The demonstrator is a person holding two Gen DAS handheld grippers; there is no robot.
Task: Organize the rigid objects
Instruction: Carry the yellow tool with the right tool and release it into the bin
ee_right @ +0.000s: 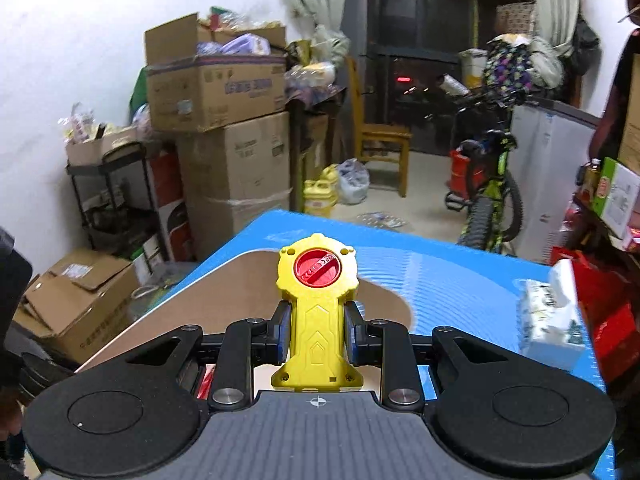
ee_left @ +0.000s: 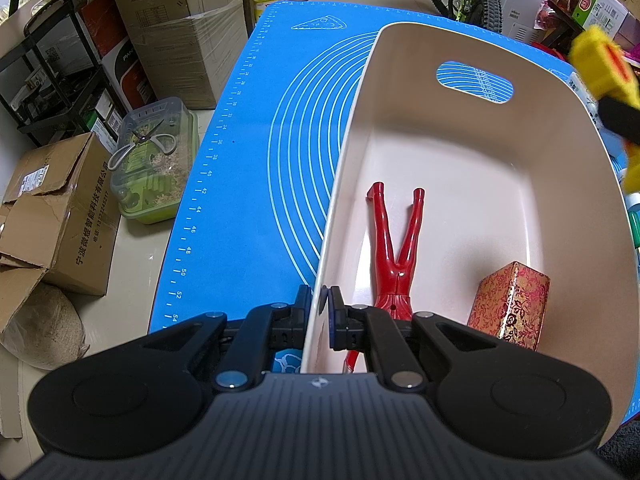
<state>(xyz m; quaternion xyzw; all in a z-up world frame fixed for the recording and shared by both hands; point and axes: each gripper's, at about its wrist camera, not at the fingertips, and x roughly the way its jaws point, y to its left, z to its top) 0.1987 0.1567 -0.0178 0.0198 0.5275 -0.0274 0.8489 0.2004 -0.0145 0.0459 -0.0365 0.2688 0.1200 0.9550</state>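
Left tongs (ee_left: 320, 300) clamped on the near-left rim of the cream bin (ee_left: 460, 128), one pad outside the wall, the other inside, almost fully closed with only the thin wall between. Bin resting on the blue mat (ee_left: 256, 168) that covers the bench, handle cutout in the far wall showing the mat's white rings through it. Inside the bin, on the floor: a red leg-shaped plastic piece (ee_left: 396, 248) lying with both feet toward the far wall, and just to its right, apart from it, a red-and-gold patterned box (ee_left: 510, 304) close to the near-right wall. Right tongs (ee_right: 316, 336) closed partway on the narrow shank of a yellow toy (ee_right: 317, 312), blue pads pressed to either side; red round dial on the toy's wider head, pointing away from the camera. Toy held in the air above the bin's rim (ee_right: 240, 280), seen blurred at the right edge of the left wrist view (ee_left: 604, 68). White tissue pack (ee_right: 552, 320) lying on the mat to the right, well apart from the bin.
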